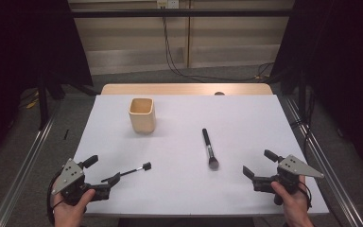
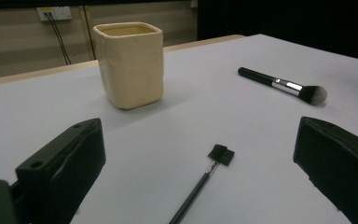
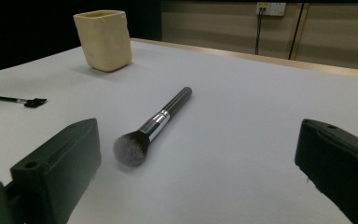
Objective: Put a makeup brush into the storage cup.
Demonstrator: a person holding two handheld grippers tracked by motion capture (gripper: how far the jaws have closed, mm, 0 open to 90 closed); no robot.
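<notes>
Both grippers sit at the near edge, left gripper (image 1: 105, 171) and right gripper (image 1: 256, 162), jaws wide apart, holding nothing. Small brush (image 1: 131, 171) lies just ahead of the left one; big brush (image 1: 210, 149) mid-table; cup (image 1: 142, 115) stands upright, far left.

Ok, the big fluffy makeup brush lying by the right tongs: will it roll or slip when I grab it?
The makeup brush probably rolls if nudged sideways, since its handle looks round. The shiny metal collar may be slippery, so the black handle seems safer. The bristle head looks soft and would likely squash.
</notes>
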